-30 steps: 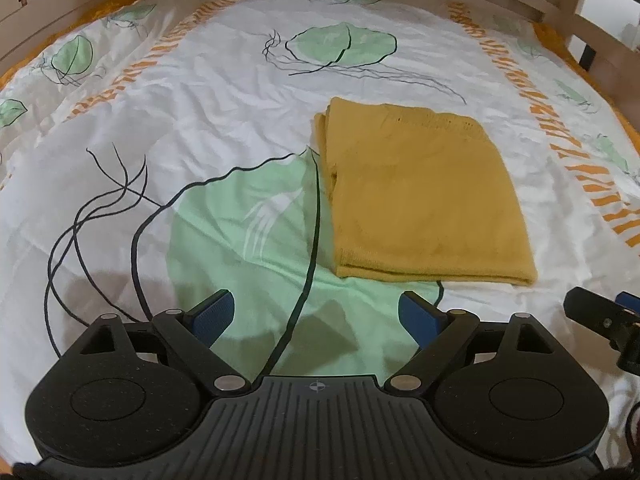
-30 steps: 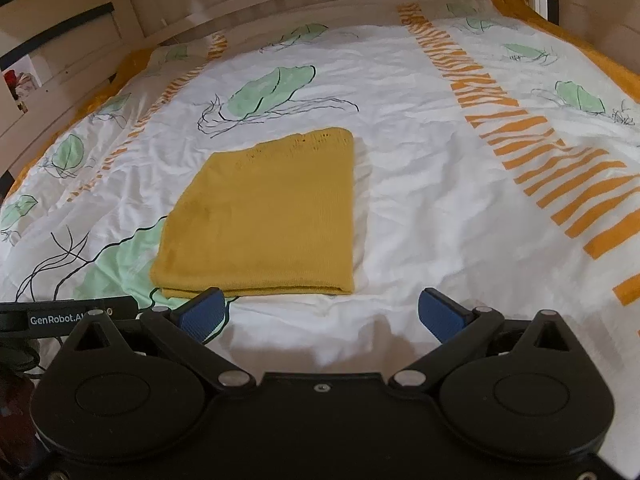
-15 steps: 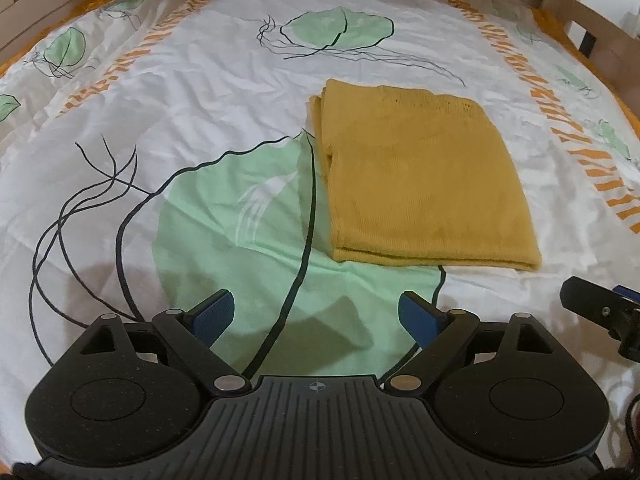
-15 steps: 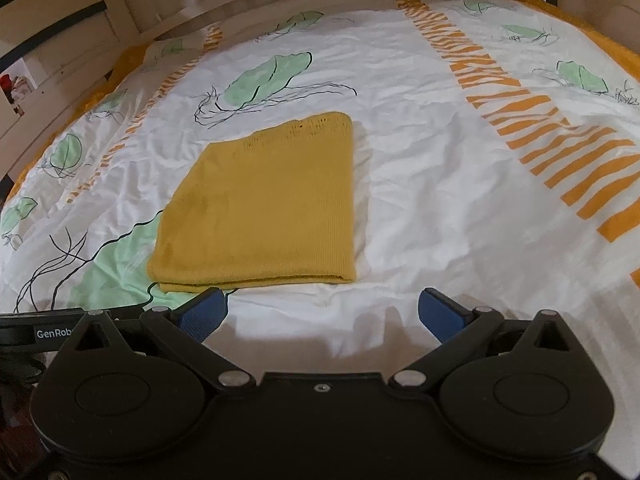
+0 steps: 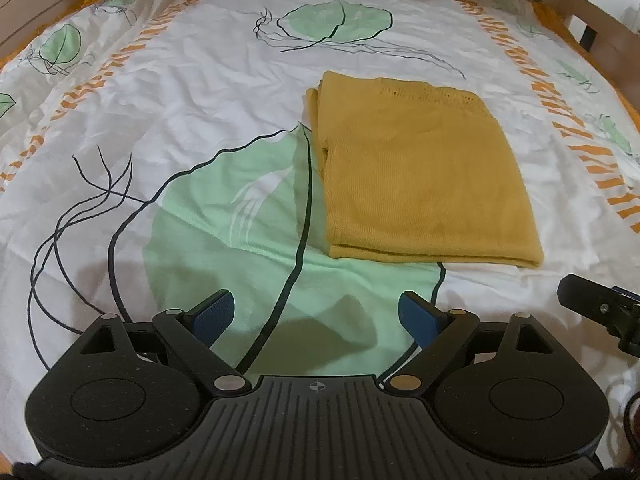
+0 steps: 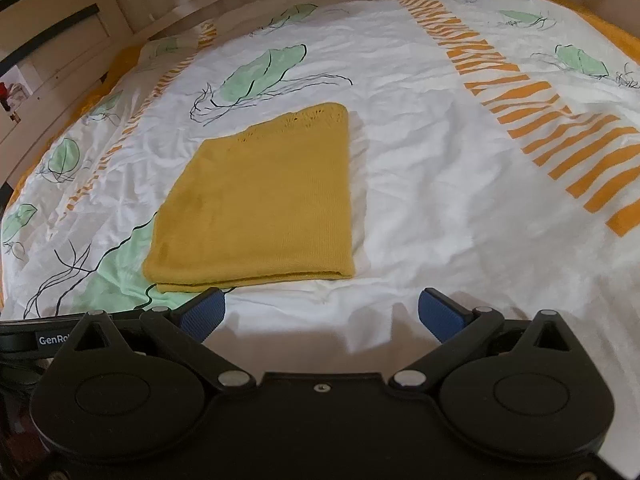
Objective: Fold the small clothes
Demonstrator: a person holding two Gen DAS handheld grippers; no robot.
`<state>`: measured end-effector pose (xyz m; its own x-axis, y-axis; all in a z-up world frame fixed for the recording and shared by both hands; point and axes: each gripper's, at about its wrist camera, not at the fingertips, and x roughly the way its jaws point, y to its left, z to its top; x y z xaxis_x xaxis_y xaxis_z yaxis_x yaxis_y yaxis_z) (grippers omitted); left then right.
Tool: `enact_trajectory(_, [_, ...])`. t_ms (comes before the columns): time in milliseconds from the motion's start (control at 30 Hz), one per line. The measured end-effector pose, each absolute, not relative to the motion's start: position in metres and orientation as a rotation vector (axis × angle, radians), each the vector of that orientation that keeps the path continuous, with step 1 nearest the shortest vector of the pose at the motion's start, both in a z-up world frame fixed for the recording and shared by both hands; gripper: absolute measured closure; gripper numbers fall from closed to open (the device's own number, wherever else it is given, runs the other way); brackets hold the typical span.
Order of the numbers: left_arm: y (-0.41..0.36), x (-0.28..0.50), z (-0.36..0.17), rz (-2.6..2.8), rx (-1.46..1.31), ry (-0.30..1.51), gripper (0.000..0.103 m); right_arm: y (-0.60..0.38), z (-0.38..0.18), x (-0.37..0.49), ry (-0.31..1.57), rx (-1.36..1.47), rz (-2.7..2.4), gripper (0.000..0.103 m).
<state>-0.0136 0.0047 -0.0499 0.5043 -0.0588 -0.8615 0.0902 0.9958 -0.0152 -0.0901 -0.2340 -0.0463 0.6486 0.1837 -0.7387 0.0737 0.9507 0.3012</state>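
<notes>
Above the bedsheet (image 5: 200, 92), both grippers' jaws gape wide, seemingly touching nothing, near the folded yellow garment (image 6: 260, 200).

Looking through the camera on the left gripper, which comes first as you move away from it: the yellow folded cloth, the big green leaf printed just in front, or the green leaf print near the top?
1. Big green leaf print, directly ahead of the left gripper.
2. Yellow folded cloth, ahead and to the right.
3. Far green leaf print, at the far end of the bedsheet.

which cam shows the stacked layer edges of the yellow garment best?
Left wrist: the yellow garment shows layered edges along its left side and near edge. Right wrist shows it whole, but layers only at its near edge.
</notes>
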Motion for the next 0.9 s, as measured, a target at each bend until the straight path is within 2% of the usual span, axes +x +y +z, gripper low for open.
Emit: enact_trajectory(900, [0.0035, -0.0098, -0.0549, -0.096, 0.033, 1.064, 0.014, -0.2318, -0.0519, -0.0854, 0.886, 0.327, 0.072, 0.000])
